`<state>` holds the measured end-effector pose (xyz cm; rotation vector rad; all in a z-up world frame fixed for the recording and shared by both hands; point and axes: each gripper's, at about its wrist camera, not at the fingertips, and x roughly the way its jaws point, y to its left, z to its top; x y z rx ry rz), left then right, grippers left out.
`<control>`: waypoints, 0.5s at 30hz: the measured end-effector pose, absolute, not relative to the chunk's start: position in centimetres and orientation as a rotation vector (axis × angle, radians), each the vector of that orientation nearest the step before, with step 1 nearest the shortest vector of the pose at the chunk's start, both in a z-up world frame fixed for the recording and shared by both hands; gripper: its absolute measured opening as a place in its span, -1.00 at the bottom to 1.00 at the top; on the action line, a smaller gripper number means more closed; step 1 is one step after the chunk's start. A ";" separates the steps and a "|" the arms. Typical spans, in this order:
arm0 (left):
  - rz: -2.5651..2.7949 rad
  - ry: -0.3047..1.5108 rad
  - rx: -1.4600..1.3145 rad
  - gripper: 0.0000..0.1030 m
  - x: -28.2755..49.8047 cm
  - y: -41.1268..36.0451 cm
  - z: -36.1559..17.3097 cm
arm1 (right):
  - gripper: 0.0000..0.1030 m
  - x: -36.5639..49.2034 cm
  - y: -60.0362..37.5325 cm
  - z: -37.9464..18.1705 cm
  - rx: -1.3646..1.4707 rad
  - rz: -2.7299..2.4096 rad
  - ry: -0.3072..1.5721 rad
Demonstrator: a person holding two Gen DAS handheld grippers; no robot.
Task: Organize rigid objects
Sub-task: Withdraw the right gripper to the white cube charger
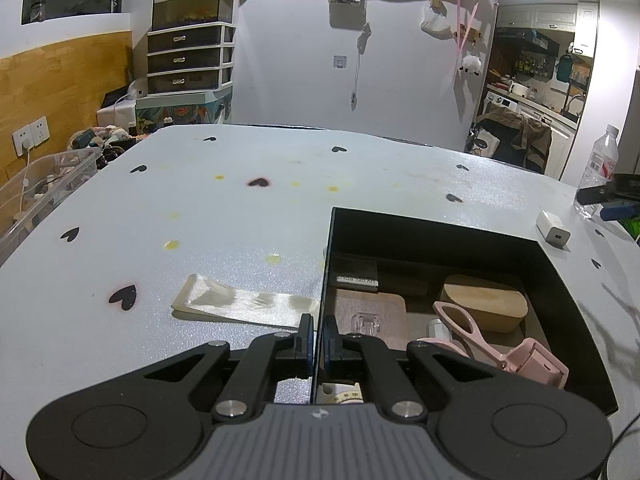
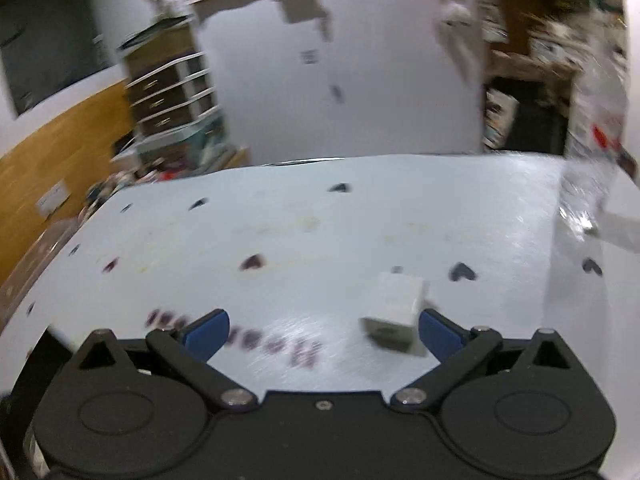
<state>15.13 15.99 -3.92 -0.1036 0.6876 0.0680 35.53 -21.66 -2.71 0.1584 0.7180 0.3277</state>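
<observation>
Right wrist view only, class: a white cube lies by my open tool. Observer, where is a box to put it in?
Observer: In the left wrist view, an open black box sits just nearer the camera than the white cube.
Operator: Is it steadied?
Observer: Yes, the left tool is shut on its left wall.
Operator: Any room inside?
Observer: Some. A wooden case and a pink clip lie in it, and the back strip looks bare.

At the bottom centre of the frame, the left gripper pinches the black box's left wall. A white charger sits at right, near a bottle.
</observation>
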 end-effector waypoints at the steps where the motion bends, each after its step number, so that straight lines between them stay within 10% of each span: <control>1: 0.068 0.688 -0.103 -0.92 15.1 16.0 -3.9 | 0.87 36.3 -22.2 -3.3 0.189 0.312 0.724; 15: 0.083 0.698 -0.096 -0.92 15.6 16.0 -3.9 | 0.92 41.2 -21.7 -7.3 0.384 0.303 0.837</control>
